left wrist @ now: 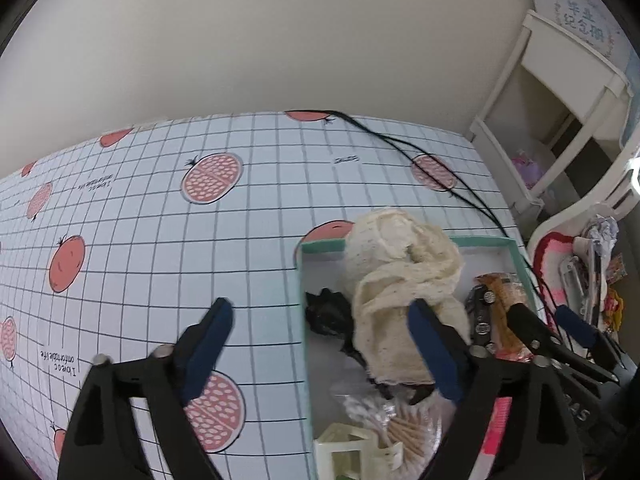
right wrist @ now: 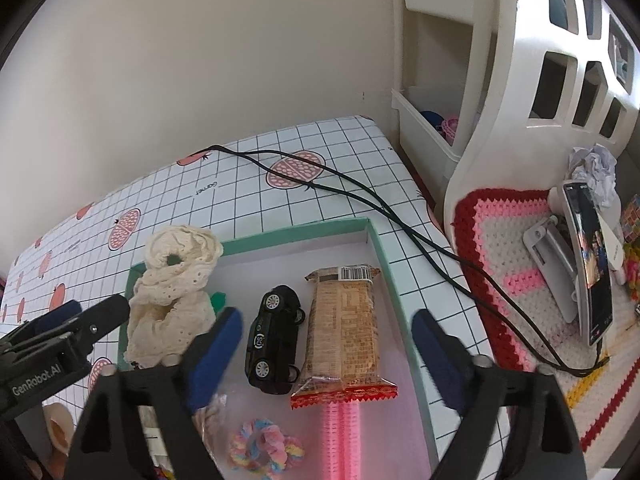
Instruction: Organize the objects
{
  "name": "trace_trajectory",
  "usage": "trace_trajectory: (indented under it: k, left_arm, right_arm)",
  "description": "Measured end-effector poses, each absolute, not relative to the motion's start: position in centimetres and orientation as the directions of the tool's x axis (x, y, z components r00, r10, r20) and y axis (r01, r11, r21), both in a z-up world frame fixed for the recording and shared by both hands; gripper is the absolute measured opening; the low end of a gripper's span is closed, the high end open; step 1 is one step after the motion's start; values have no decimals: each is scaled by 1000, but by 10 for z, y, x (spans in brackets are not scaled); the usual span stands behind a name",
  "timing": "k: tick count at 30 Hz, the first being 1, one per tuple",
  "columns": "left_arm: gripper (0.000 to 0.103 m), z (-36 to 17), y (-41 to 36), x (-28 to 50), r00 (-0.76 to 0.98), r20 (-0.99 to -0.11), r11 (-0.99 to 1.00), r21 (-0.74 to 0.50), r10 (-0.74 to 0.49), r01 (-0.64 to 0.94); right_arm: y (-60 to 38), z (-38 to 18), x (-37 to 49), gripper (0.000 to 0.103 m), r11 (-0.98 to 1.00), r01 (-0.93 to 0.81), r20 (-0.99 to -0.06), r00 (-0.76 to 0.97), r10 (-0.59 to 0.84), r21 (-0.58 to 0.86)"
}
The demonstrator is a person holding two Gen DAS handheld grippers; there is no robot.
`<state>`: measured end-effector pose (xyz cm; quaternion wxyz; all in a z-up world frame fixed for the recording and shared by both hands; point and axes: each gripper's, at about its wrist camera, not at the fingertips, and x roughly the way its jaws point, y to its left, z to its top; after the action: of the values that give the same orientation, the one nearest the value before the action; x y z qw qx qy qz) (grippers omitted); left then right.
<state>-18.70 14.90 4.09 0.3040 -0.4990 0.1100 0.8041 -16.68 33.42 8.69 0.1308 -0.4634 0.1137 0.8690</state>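
A shallow box with a green rim (right wrist: 372, 240) lies on the checked tablecloth and holds the objects. A cream lace scrunchie (left wrist: 400, 280) (right wrist: 176, 296) is heaped at the box's far left corner, partly over the rim. My left gripper (left wrist: 320, 316) (right wrist: 94, 308) is open; one finger stands over the tablecloth, the other touches the scrunchie. My right gripper (right wrist: 328, 320) hangs open above a black toy car (right wrist: 276, 340) and a wrapped snack bar (right wrist: 344, 328), holding nothing. A dark cloth item (left wrist: 328, 316) lies beside the scrunchie.
The box also holds a pink comb (right wrist: 340, 432), a pastel scrunchie (right wrist: 264, 444), a bag of toothpicks (left wrist: 400, 428) and a cream hair claw (left wrist: 352, 452). Black cables (right wrist: 360, 196) cross the table. A phone on a stand (right wrist: 592, 260) sits on a crochet mat (right wrist: 500, 240).
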Motion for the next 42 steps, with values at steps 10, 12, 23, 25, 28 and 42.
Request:
trace_trajectory:
  k: [10, 12, 23, 25, 28, 42]
  left_arm:
    - [103, 33, 136, -192, -352, -866, -820, -109, 356, -562]
    - [103, 33, 135, -192, -366, -864, -824, -93, 346, -559]
    - [103, 34, 128, -195, -364, -855, -832, -130, 370, -540]
    - [103, 35, 127, -194, -363, -850, -826, -139, 383, -547]
    - [103, 37, 126, -192, -367, -848, -825, -136, 383, -548]
    - [103, 58, 105, -174, -419, -825, -823, -95, 380, -560]
  right_arm:
    - [333, 87, -169, 103, -939, -335, -831, -541, 131, 70]
    - [334, 87, -169, 103, -937, -341, -830, -541, 135, 70]
    - [331, 85, -170, 103, -940, -335, -832, -540, 130, 71]
    - [330, 86, -170, 103, -940, -333, -831, -543, 125, 76]
    - [328, 89, -168, 103, -941, -331, -828, -545, 132, 68]
    - [309, 102, -141, 103, -952, -302, -814, -566, 132, 56]
